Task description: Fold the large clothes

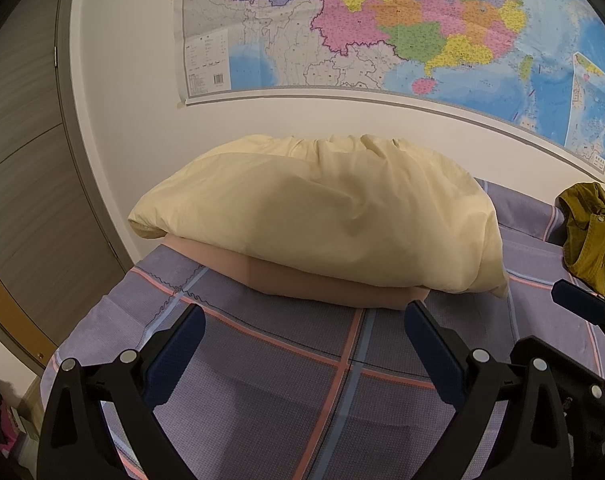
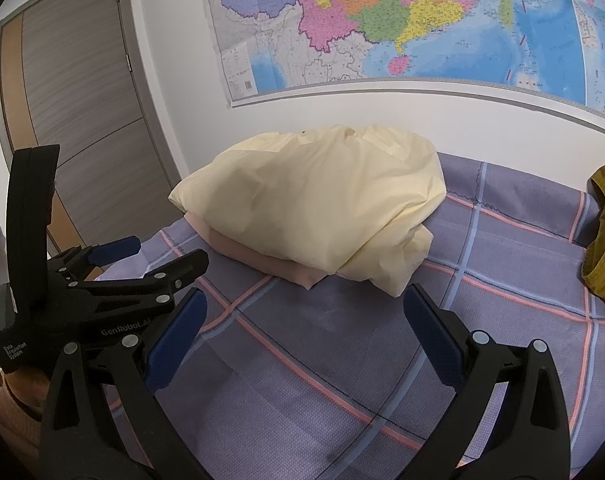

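Folded cream garment [image 1: 322,216] crosswise, perhaps atop pink.

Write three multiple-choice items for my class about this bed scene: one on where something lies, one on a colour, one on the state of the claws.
1. Where does the pale yellow garment lie?
A. On top of a pink folded garment
B. On the floor
C. Hanging on the door

2. What colour is the crumpled garment at the right of the bed?
A. White
B. Olive-mustard
C. Red

3. How do the left claw and right claw stand?
A. Both shut on cloth
B. One open, one shut
C. Both open, holding nothing

Answers:
1 A, the pink folded garment peeks out beneath it.
2 B, its olive-mustard cloth stands out on the purple checked bedsheet.
3 C, bare sheet shows between each pair of fingers.
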Demonstrator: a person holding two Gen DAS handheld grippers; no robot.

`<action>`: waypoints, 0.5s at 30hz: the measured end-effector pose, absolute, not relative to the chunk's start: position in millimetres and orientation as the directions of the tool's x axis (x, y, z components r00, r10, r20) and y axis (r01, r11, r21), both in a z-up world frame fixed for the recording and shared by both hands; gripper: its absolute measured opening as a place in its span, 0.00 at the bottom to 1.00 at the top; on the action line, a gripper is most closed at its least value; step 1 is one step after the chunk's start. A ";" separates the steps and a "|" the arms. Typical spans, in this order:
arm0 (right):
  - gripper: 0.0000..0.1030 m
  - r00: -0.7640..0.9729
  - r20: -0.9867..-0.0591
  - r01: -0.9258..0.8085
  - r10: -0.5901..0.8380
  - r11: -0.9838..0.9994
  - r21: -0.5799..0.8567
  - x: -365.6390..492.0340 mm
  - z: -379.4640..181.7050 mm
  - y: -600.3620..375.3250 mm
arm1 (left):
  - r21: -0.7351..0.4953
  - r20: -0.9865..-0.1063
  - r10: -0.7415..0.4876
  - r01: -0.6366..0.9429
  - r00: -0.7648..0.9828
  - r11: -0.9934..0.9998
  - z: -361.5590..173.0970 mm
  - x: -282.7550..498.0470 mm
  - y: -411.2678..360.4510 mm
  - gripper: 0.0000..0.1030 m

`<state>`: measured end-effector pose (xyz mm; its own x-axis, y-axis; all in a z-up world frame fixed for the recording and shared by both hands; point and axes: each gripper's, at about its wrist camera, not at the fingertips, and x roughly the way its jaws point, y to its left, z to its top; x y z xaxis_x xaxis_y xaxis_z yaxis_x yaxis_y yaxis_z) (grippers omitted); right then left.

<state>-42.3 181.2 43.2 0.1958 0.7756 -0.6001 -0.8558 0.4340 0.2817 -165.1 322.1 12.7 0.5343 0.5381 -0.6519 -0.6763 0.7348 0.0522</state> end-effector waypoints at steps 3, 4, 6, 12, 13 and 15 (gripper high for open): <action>0.94 0.198 -0.600 -0.855 0.775 0.436 0.281 -42.6 43.0 182.1 | 0.054 -0.651 0.538 -0.675 0.535 0.736 12.3 -165.3 321.7 0.93; 0.94 0.199 -0.599 -0.854 0.776 0.437 0.282 -42.6 43.1 182.3 | 0.053 -0.652 0.537 -0.674 0.536 0.736 12.4 -165.2 322.0 0.93; 0.94 0.199 -0.598 -0.853 0.776 0.438 0.284 -42.9 44.1 181.9 | 0.052 -0.650 0.537 -0.674 0.537 0.737 12.7 -165.3 321.8 0.93; 0.94 0.207 -0.593 -0.852 0.778 0.441 0.282 -44.2 45.8 181.4 | 0.050 -0.645 0.538 -0.673 0.542 0.738 14.9 -166.0 317.0 0.93; 0.94 0.205 -0.593 -0.852 0.779 0.441 0.284 -44.6 46.0 180.8 | 0.050 -0.644 0.539 -0.673 0.543 0.738 15.2 -166.2 316.2 0.93; 0.94 0.209 -0.593 -0.850 0.778 0.444 0.283 -44.5 46.2 180.0 | 0.051 -0.644 0.539 -0.672 0.543 0.738 15.7 -166.6 315.0 0.93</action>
